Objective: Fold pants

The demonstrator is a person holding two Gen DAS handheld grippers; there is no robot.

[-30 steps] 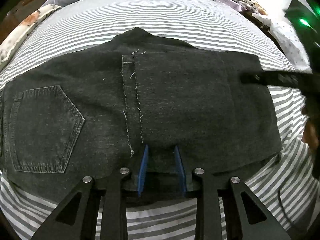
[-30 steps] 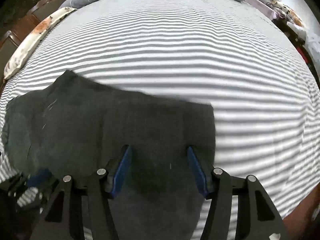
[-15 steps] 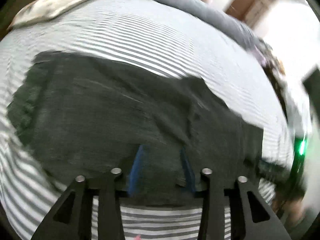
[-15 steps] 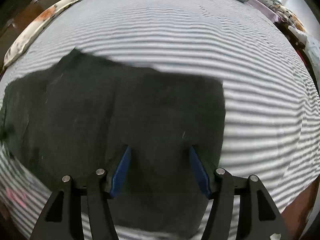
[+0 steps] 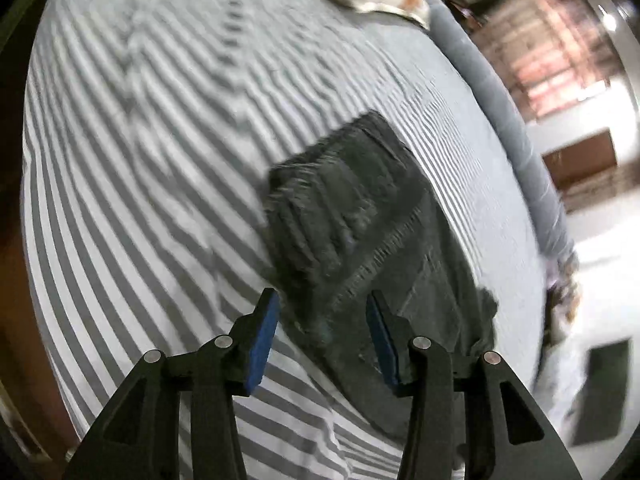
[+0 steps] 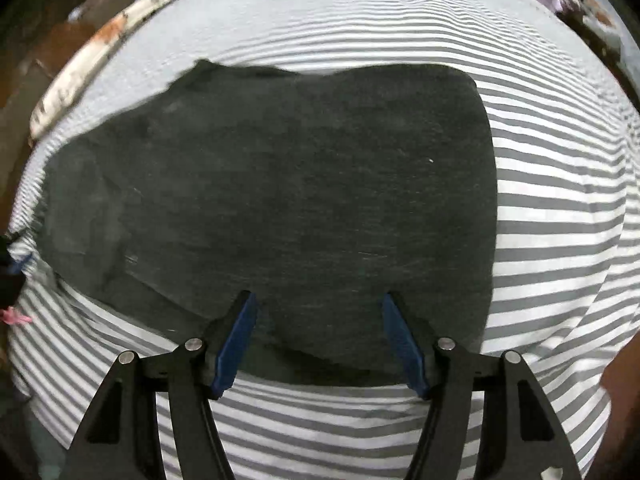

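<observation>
Striped grey-and-white bedding covers a bed (image 6: 560, 184) that fills both views, with a grey rolled quilt (image 5: 500, 92) along its far side and a flowered pillow (image 6: 92, 68) at one corner. Dark pants (image 6: 280, 184) lie folded flat on the sheet in a broad rectangle, their right edge straight and their far left corner rising to a small peak.

Seen from the right wrist, the right claw (image 6: 320, 336) hangs over the near edge of the pants, its jaws opening, the blue pads spread with cloth below them but not pinched. Striped sheet lies bare to the right of the pants and on the near side, and a wide band of it runs to the far side.

From the left wrist the picture is smeared by motion and tilted. The left claw (image 5: 320, 332) stands over the end of the pants (image 5: 360, 232) that carries the back pocket; its jaws are opening too, one blue pad over bare sheet, the other over the cloth, gripping nothing. Stitching on the pocket is hard to make out through the blur. Much open sheet spreads to the left of that end. Beyond the quilt the room is a wash of bright floor and brown furniture, too blurred to name. At the far left edge of the right-wrist view a dark shape with a bit of blue is cut off.
</observation>
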